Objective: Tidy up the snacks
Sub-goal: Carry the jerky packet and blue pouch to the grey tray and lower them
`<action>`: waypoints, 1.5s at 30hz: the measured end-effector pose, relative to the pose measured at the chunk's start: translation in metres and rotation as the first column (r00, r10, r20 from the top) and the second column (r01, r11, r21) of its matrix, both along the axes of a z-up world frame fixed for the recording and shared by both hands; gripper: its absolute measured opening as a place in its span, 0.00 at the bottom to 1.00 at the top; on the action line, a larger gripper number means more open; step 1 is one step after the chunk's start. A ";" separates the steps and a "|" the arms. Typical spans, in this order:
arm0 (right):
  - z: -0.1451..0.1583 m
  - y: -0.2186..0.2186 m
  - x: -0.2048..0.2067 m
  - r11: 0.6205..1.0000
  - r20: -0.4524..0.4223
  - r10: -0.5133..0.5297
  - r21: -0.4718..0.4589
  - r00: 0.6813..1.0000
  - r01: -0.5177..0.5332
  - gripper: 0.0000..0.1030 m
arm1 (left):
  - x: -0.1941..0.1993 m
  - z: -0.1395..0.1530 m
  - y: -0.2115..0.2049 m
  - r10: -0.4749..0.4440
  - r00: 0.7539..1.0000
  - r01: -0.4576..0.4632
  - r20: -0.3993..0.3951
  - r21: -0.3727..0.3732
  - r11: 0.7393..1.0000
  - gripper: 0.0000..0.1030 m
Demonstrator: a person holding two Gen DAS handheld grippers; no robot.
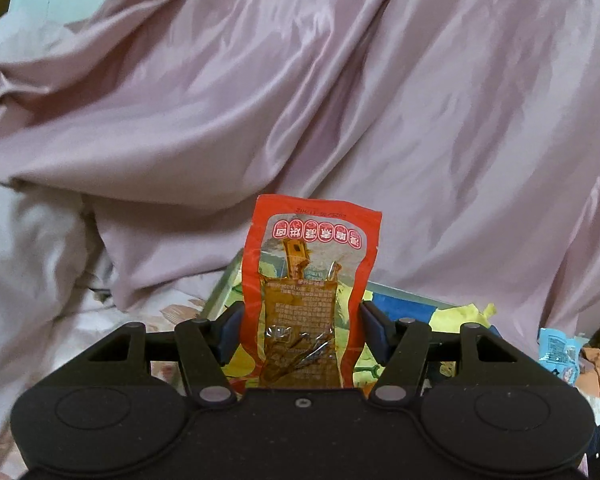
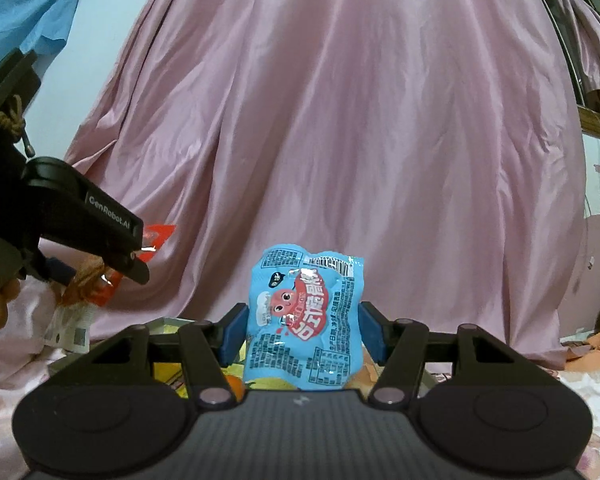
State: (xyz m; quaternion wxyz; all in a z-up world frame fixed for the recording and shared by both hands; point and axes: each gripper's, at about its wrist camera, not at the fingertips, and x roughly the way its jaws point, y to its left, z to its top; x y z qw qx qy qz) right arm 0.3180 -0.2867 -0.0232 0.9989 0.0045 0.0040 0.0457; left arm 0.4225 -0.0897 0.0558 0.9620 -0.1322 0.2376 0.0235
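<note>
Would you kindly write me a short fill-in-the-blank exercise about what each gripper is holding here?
1. The left gripper is shut on a ____ snack packet.
2. The right gripper is shut on a ____ snack packet.
3. Behind both packets hangs a ____ curtain.

Missing words: red; blue; pink

Bed [image 1: 40,264] under pink quilt [image 1: 340,100]

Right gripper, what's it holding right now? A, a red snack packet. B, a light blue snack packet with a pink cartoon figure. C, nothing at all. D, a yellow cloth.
B: in the right wrist view the right gripper has its blue pads pressed on either side of a light blue snack packet printed with a pink cartoon figure; the red snack packet sits in the left gripper.
</note>
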 end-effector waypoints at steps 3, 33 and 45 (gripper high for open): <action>-0.004 -0.001 0.010 1.000 0.003 0.006 0.021 1.000 -0.006 0.62 | 0.014 -0.008 -0.003 0.008 1.000 -0.008 -0.013 -0.005 1.000 0.61; -0.033 0.020 0.049 0.992 -0.136 0.123 -0.016 0.983 -0.126 0.63 | 0.044 -0.050 -0.006 -0.028 0.993 0.031 -0.112 0.032 0.999 0.63; -0.034 0.023 0.051 0.992 -0.140 0.119 -0.022 0.983 -0.123 0.66 | 0.037 -0.047 -0.004 -0.011 0.995 0.015 -0.095 0.042 0.999 0.82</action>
